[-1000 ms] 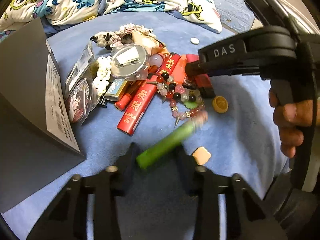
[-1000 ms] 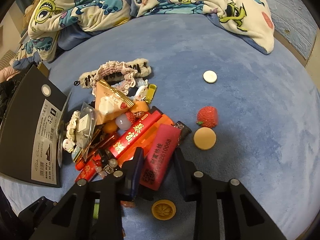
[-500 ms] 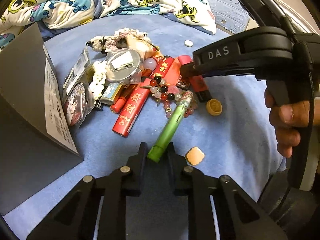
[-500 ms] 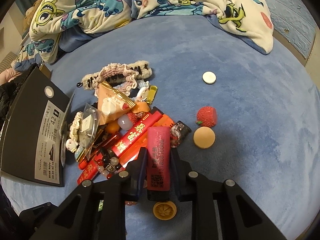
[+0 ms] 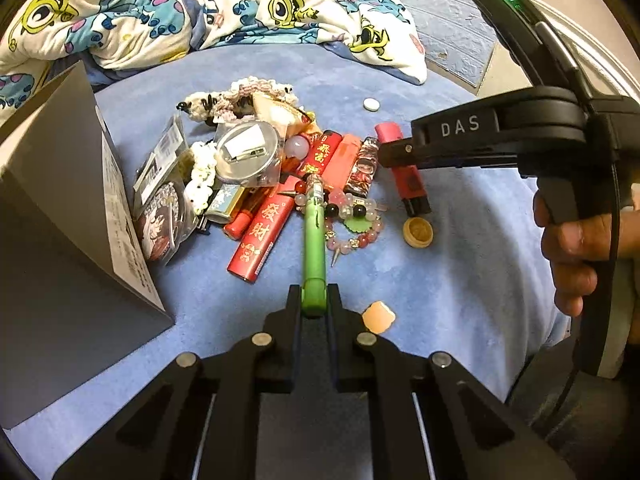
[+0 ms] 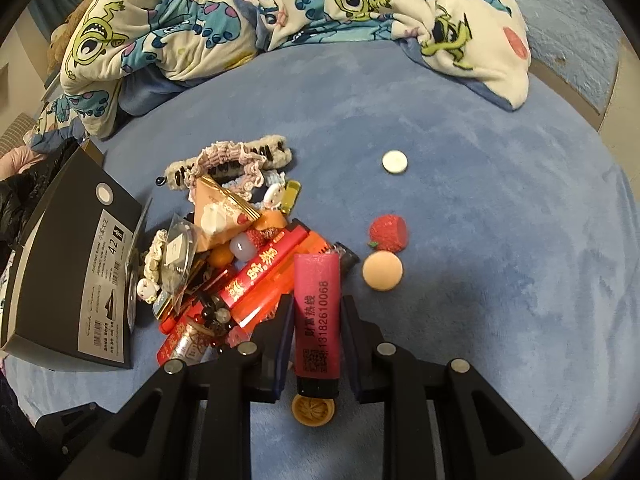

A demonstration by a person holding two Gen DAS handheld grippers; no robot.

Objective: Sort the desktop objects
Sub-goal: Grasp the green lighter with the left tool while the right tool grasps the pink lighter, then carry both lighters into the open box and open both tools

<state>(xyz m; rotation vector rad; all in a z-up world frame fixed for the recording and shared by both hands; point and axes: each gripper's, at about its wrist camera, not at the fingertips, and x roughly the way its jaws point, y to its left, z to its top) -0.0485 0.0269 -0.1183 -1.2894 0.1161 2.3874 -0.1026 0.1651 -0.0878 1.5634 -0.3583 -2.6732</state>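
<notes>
- The left gripper [image 5: 314,294] had clamped the green pen [image 5: 313,240], now straightened at frame centre.
- The right gripper [image 6: 316,320] had squeezed the pink lighter [image 6: 317,316]; both looked ready for sorting.

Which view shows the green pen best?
The left wrist view: the green pen runs its full length out from the shut left gripper, over the beaded bracelet. The right wrist view does not show it.
</notes>
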